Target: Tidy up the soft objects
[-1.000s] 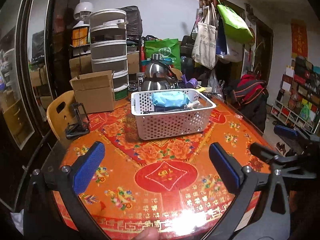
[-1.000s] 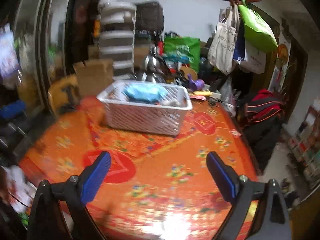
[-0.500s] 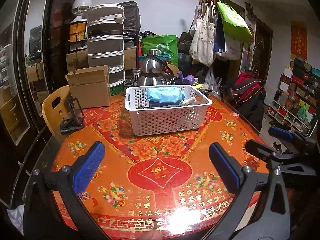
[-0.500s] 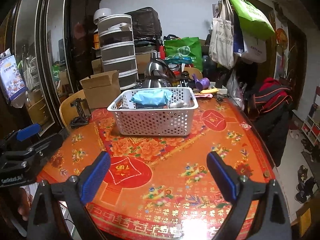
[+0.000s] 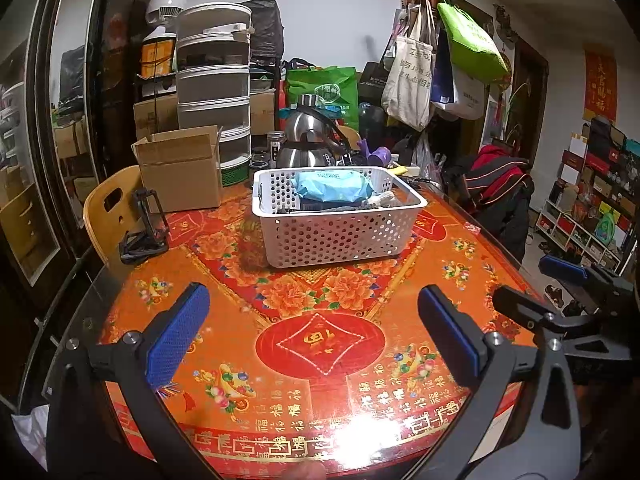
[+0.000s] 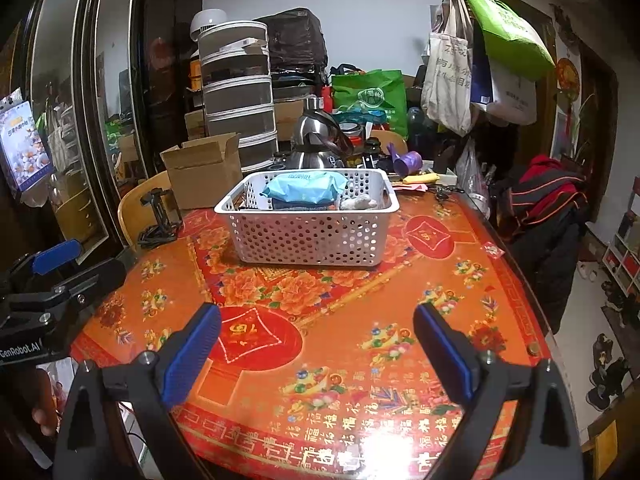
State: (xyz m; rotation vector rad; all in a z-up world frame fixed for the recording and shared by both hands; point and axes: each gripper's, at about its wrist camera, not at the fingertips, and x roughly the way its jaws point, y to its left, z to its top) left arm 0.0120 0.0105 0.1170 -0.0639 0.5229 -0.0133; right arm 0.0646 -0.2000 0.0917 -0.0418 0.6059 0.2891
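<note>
A white perforated basket (image 5: 340, 236) (image 6: 308, 236) stands on the far half of the round table. In it lie a light blue soft pack (image 5: 330, 186) (image 6: 304, 186), dark folded cloth under it and a small grey soft piece (image 6: 358, 202). My left gripper (image 5: 314, 328) is open and empty, held over the near edge of the table, well short of the basket. My right gripper (image 6: 316, 336) is open and empty too, over the near edge to the right; it also shows at the right of the left wrist view (image 5: 560, 280).
The table (image 5: 320, 344) has a red and orange patterned cover under glass. A cardboard box (image 5: 182, 172), a black phone stand (image 5: 144, 232), a steel kettle (image 5: 308, 140) and stacked drawers (image 5: 214, 88) stand behind. A yellow chair (image 5: 108, 208) is at the left.
Both grippers have drawn back and risen a little from the table; the basket looks farther away. The right view has steadied. Both grippers stay open and empty.
</note>
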